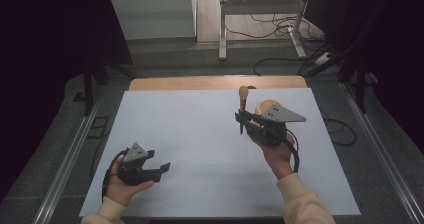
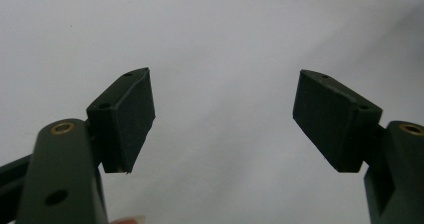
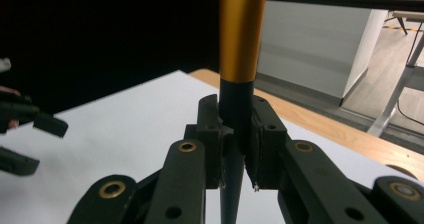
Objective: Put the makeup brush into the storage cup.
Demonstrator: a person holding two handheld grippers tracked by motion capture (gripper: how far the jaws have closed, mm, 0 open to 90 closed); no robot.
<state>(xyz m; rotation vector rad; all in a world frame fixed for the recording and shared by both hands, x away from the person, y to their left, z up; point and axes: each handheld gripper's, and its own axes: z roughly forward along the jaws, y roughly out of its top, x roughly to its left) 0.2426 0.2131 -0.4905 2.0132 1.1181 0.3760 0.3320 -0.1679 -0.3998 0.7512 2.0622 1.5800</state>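
One camera hangs high over the near edge, facing forward and down across the white table (image 1: pixel 200 134), while two ride close behind the jaws, one facing that bare sheet, one across it toward the floor.

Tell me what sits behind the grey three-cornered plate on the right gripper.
Behind the grey three-cornered plate a round tan wooden object peeks out on the white table sheet. The plate covers its near part, so its full shape stays hidden.

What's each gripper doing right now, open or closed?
Left gripper: open, nothing between its jaws.
Right gripper: closed on a slim black-and-gold tool with a wooden knob.
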